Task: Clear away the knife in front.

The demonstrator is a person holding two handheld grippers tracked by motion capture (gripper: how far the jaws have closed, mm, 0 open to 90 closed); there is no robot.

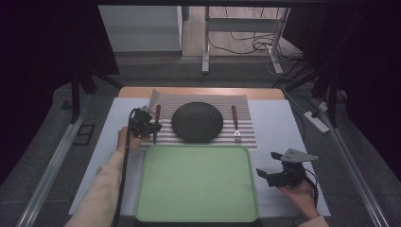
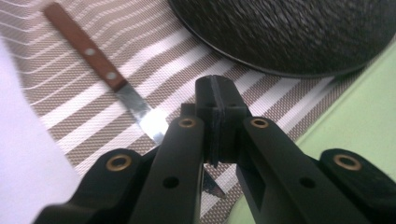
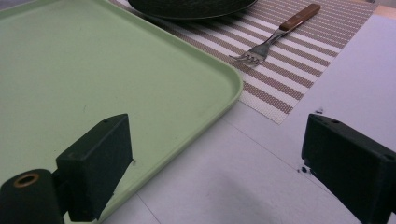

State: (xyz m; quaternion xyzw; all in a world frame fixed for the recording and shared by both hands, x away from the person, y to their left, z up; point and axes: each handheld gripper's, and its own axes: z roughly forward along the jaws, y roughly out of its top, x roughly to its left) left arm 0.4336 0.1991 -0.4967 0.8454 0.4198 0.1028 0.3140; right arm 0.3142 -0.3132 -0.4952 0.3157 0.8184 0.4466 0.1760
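My left gripper (image 1: pixel 150 127) (image 2: pixel 217 95) is shut, and I see nothing between its pads. It hovers low over the blade of a wooden-handled knife (image 1: pixel 156 116) (image 2: pixel 95 58), which lies on the striped placemat (image 1: pixel 246 120) (image 2: pixel 159 60) left of a dark round plate (image 1: pixel 196 122) (image 2: pixel 299 32). The blade runs under the fingers, so its tip is partly hidden. My right gripper (image 1: pixel 267 164) (image 3: pixel 219 158) stands open and empty above the white table, just right of the green tray (image 1: pixel 198 184) (image 3: pixel 93 70). A wooden-handled fork (image 1: pixel 235 123) (image 3: pixel 275 39) lies right of the plate.
The tray sits at the table's near edge and nothing is on it; its far rim (image 2: pixel 364 126) borders the placemat. White table surface (image 1: pixel 283 127) surrounds both. Beyond the table are a frame's legs and floor cables (image 1: pixel 246 45). Metal rails run along both sides.
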